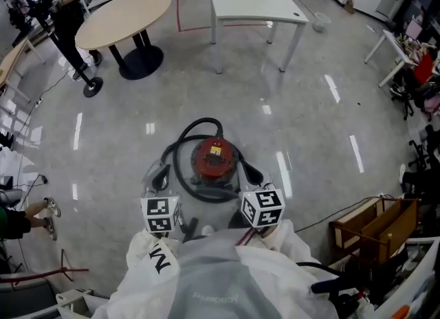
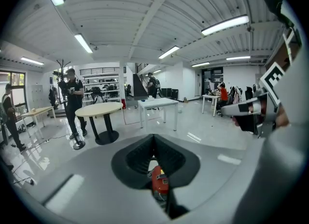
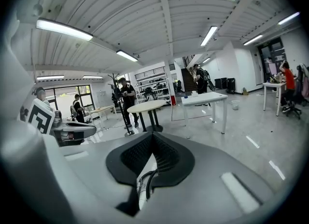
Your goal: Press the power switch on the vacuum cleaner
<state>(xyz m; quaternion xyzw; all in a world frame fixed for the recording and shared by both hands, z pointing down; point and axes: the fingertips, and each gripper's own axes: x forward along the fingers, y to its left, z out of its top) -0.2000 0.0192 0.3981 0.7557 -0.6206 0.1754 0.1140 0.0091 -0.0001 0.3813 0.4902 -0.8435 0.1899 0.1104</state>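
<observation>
The red canister vacuum cleaner [image 1: 214,159] sits on the floor [image 1: 302,125] directly ahead of the person, with its black hose [image 1: 180,152] looped around the body. Both grippers hang above it, one on each side: the left gripper [image 1: 162,175] over its left flank and the right gripper [image 1: 250,172] over its right, neither touching it.

In the left gripper view the fingers [image 2: 137,158] are closed with their tips together. They hold nothing, and only the vacuum's red top [image 2: 159,182] shows through the narrow slit. The right gripper's fingers [image 3: 166,158] are likewise closed and empty, with a bit of hose visible below.

Closed tips suit this job, I judge, since they make one blunt point for pressing. The switch itself cannot be picked out on the lid, so the press seems not yet begun.
</observation>
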